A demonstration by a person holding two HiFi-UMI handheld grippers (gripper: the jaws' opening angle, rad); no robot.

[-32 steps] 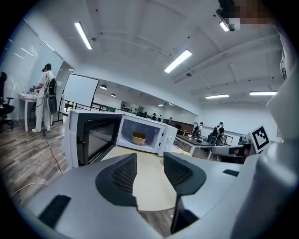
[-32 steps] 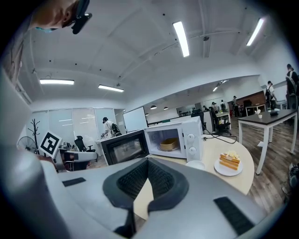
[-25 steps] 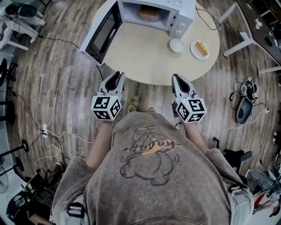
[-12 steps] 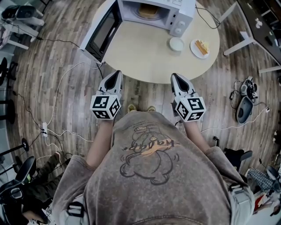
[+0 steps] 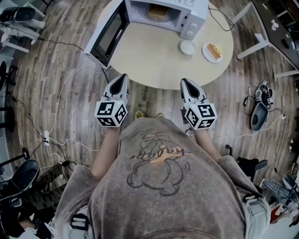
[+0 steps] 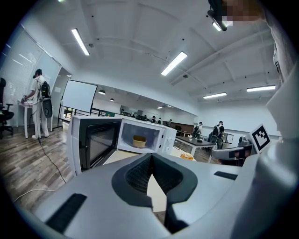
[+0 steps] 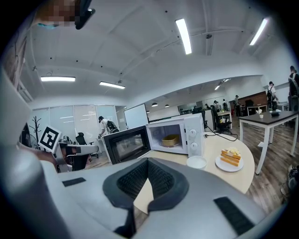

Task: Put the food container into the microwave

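The white microwave [image 5: 187, 14] stands at the far side of the round table [image 5: 154, 58] with its door [image 5: 108, 35] swung open to the left. The tan food container [image 5: 158, 11] sits inside it, also seen through the open front in the left gripper view [image 6: 139, 141] and the right gripper view [image 7: 170, 140]. My left gripper [image 5: 122, 77] and right gripper [image 5: 184, 81] hover side by side over the floor, just short of the table's near edge. Both point toward the microwave. Their jaws are shut with nothing between them [image 6: 152, 155] [image 7: 147, 159].
A small white bowl [image 5: 188, 47] and a plate with a slice of cake [image 5: 213, 51] sit on the table right of the microwave. Cables trail over the wood floor at the left [image 5: 60, 100]. A desk leg [image 5: 254, 46] stands at the right.
The left gripper's jaws have closed on nothing. Both grippers have stayed in place. At the bottom left a chair and a person's legs have shifted.
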